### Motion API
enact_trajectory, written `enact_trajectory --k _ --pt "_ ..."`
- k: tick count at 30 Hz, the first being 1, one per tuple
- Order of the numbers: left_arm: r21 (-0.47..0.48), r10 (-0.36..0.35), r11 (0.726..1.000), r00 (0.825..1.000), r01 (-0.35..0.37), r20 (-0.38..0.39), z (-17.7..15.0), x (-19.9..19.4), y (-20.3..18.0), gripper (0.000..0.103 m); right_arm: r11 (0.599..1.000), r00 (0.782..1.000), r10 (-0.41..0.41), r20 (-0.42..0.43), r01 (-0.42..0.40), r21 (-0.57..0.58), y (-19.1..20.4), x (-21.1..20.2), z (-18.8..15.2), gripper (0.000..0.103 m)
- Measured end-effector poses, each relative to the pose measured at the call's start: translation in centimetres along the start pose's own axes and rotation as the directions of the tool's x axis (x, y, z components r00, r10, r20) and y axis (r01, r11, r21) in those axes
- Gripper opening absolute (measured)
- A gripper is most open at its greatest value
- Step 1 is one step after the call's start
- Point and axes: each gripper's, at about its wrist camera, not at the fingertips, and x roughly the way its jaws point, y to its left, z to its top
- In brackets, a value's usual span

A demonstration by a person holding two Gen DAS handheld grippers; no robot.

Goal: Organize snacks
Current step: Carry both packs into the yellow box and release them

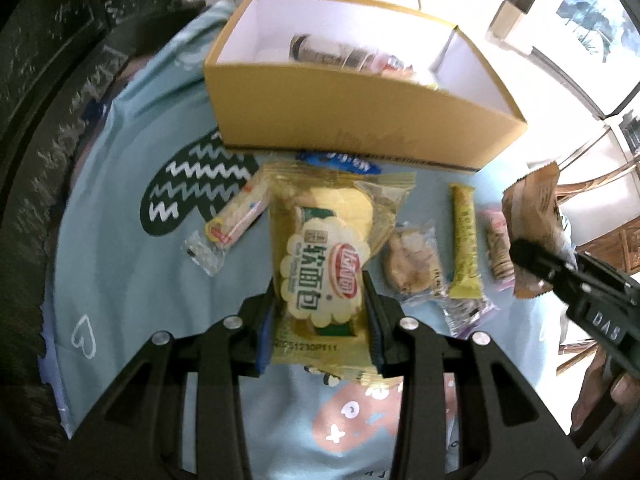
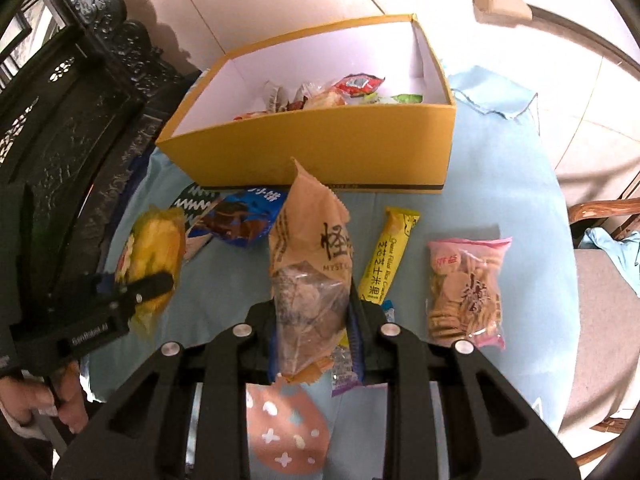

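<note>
A yellow cardboard box [image 1: 360,120] [image 2: 320,148] stands open at the back of the table, with several snacks inside. My left gripper [image 1: 320,280] [image 2: 152,284] is shut on a yellow soft-bread packet [image 1: 320,220] [image 2: 154,248], lifted off the cloth in front of the box. My right gripper [image 2: 314,300] [image 1: 536,264] is shut on a brown paper-look snack packet [image 2: 312,248] [image 1: 532,208], held upright above the cloth on the right side. Both packets hang a little short of the box's front wall.
On the light-blue cloth [image 2: 500,168] lie a blue packet [image 2: 240,220], a yellow corn stick [image 2: 388,256], a pink cracker bag [image 2: 464,288], a clear-wrapped pastry [image 1: 412,264] and a white rice-cracker stick [image 1: 240,216]. Dark carved furniture [image 2: 80,100] stands left, a wooden chair [image 2: 600,208] right.
</note>
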Motion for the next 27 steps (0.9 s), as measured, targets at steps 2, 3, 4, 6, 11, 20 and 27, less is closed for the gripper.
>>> enact_trajectory --k 2,3,4,6,11,20,27 --pt "0.004 -0.003 1.000 1.000 0.003 0.015 0.5 -0.6 -0.2 0.037 1.000 1.000 0.002 0.013 -0.002 0.001 0.6 -0.5 0.2 0.027" --pt "0.008 -0.003 1.000 1.000 0.003 0.023 0.7 -0.9 -0.3 0.037 1.000 1.000 0.003 0.019 -0.003 -0.002 0.7 -0.7 0.3 0.027" --pt "0.009 -0.003 1.000 1.000 0.003 0.029 0.9 -1.1 -0.3 0.037 1.000 1.000 0.004 0.031 -0.004 -0.006 0.8 -1.1 0.5 0.027" --pt "0.009 -0.008 1.000 0.999 0.007 0.041 1.3 -1.7 -0.5 0.037 1.000 0.999 0.006 0.047 -0.005 -0.008 1.0 -1.8 0.6 0.027" --pt "0.022 0.000 1.000 0.997 -0.001 0.071 2.5 -2.9 -0.7 0.037 1.000 0.996 0.009 0.086 -0.007 -0.026 1.4 -3.2 1.4 0.027" --pt "0.035 0.004 0.999 0.987 -0.010 0.160 7.2 -5.2 -1.1 0.037 0.999 0.985 0.012 0.173 -0.004 -0.045 1.9 -4.2 6.0 0.027" --pt "0.032 0.004 0.999 0.979 -0.011 0.206 11.7 -5.5 -1.1 0.037 0.999 0.972 0.017 0.232 -0.008 -0.037 1.7 -4.0 10.0 0.027"
